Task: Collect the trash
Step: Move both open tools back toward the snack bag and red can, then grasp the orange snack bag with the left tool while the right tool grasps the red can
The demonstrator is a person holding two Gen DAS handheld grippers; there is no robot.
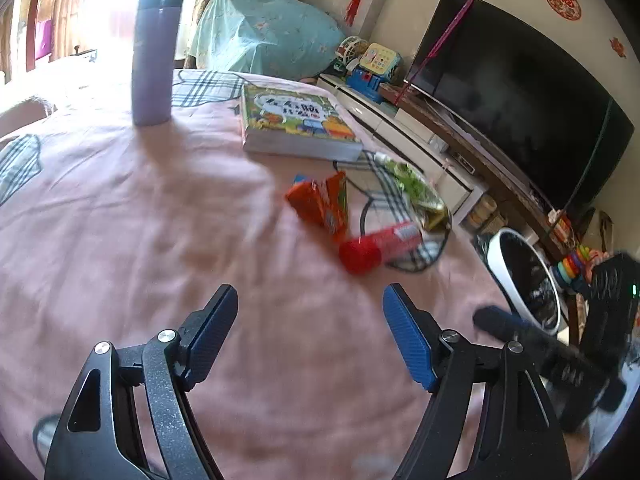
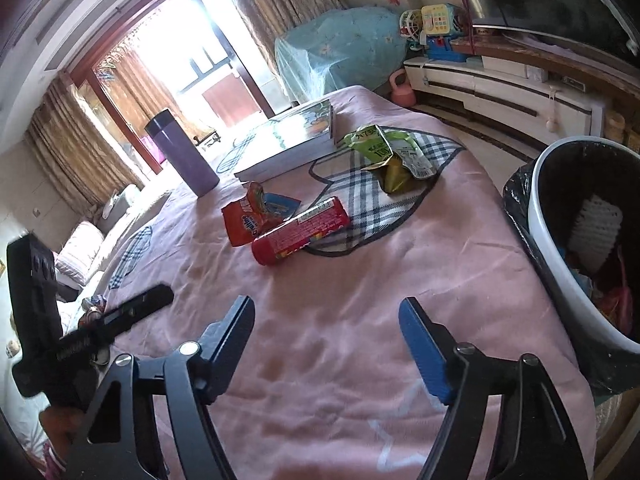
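Observation:
On the pink bedspread (image 1: 120, 220) lie three pieces of trash. A red tube can (image 1: 380, 246) (image 2: 300, 232) rests on its side, with an orange snack wrapper (image 1: 320, 200) (image 2: 250, 220) just beyond it. A crumpled green wrapper (image 1: 416, 188) (image 2: 394, 156) sits on a plaid patch. Beside the bed's right edge stands a white bin (image 1: 520, 276) (image 2: 548, 240) with a black liner and rubbish inside. My left gripper (image 1: 311, 290) is open and empty, short of the can. My right gripper (image 2: 327, 301) is open too, nothing between its fingers, with the bin to its right.
A purple flask (image 1: 154, 56) (image 2: 184, 156) stands upright behind the trash, and a thick picture book (image 1: 296, 124) (image 2: 292, 140) lies next to it. A TV (image 1: 520, 92) on a low stand (image 2: 500, 88), toys and a pink kettlebell (image 2: 402, 90) are past the bed.

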